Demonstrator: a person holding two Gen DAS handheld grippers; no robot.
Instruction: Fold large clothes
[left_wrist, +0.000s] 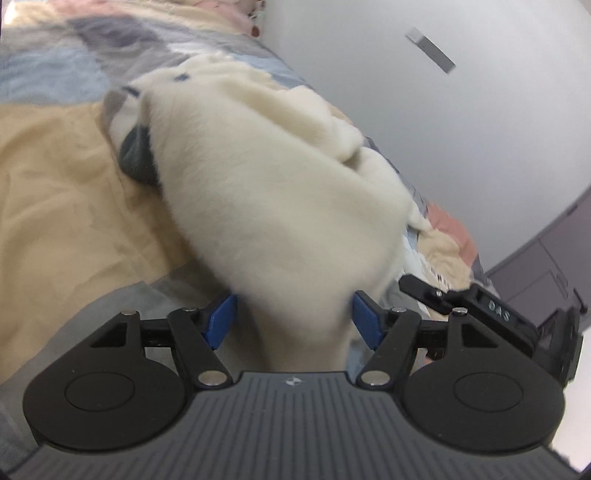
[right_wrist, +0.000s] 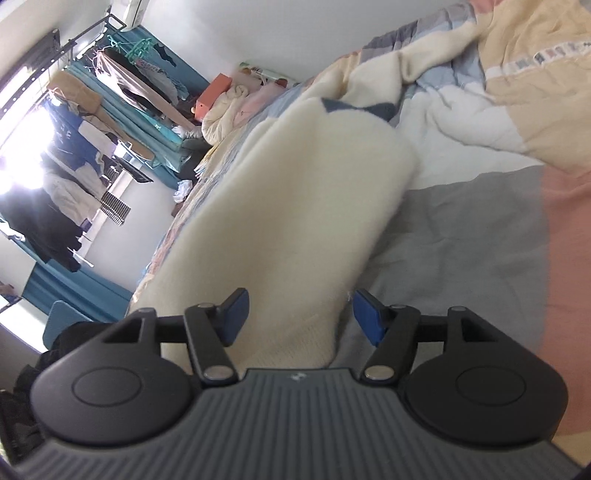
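Note:
A cream fleece garment (left_wrist: 266, 177) with dark blue marks lies bunched on the patchwork bed cover. In the left wrist view it runs back between the blue pads of my left gripper (left_wrist: 293, 319), whose jaws stand wide with the cloth in the gap. In the right wrist view the same garment (right_wrist: 295, 206) stretches from the bed down between the pads of my right gripper (right_wrist: 299, 314), also wide apart, the cloth nearer the left pad. The right gripper's black body (left_wrist: 491, 314) shows at the left view's right edge.
The bed cover (right_wrist: 480, 236) has grey, pink, yellow and white patches. A white wall (left_wrist: 461, 110) stands beside the bed. A clothes rack (right_wrist: 92, 110) with hanging clothes and a bright window stand across the room.

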